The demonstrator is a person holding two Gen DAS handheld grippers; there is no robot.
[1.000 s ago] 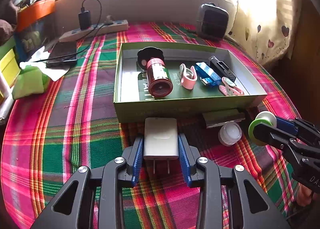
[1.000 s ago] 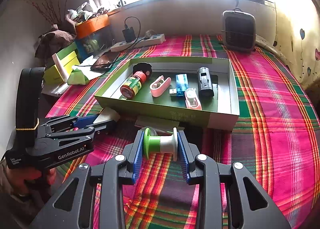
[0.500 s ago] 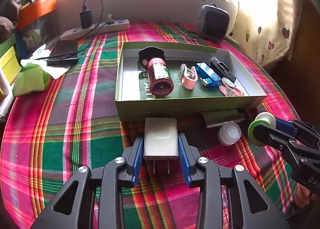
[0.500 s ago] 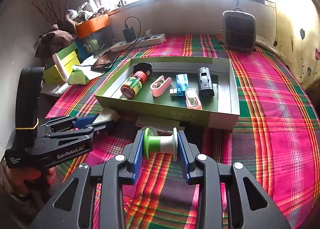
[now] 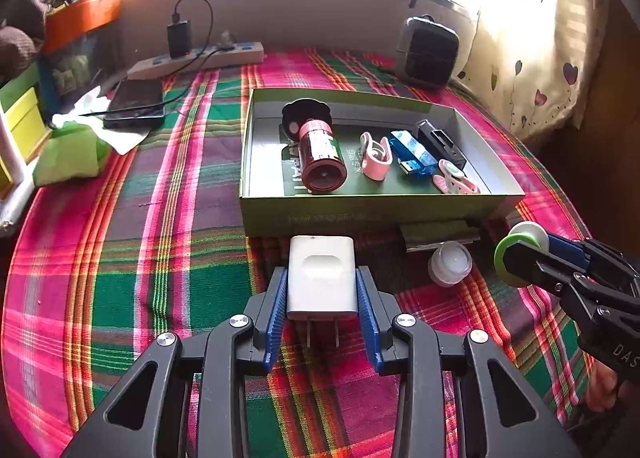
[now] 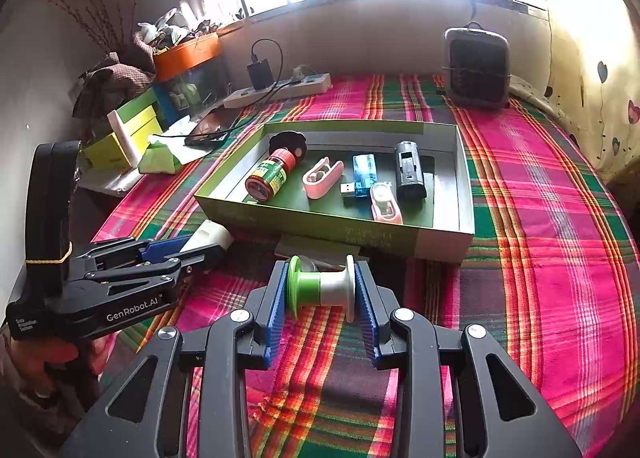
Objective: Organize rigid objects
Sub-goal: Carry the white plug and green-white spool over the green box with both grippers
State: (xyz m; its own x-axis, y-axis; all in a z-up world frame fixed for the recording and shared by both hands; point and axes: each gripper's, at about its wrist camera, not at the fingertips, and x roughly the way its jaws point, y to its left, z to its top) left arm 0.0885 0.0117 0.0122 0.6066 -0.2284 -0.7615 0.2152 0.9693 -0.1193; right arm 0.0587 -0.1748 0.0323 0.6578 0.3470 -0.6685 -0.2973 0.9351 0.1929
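Observation:
My left gripper (image 5: 322, 284) is shut on a white plug adapter (image 5: 322, 278), its prongs pointing back toward me, just short of the green box's (image 5: 360, 212) front wall. My right gripper (image 6: 320, 290) is shut on a green-and-white spool (image 6: 320, 288), also in front of the box (image 6: 340, 224). Inside the box lie a red-capped bottle (image 5: 320, 156), a pink clip (image 5: 374, 154), a blue USB stick (image 5: 412, 154), a black block (image 5: 440, 142) and a pink-white holder (image 5: 454, 178). A small translucent cap (image 5: 450, 262) and a flat grey piece (image 5: 440, 234) rest on the plaid cloth by the box.
A power strip (image 5: 200, 60) with a black charger, a phone (image 5: 136, 102) and green and yellow boxes (image 6: 128, 134) crowd the far left. A small heater (image 6: 476, 70) stands at the back right. Plaid cloth (image 6: 540, 218) stretches right of the box.

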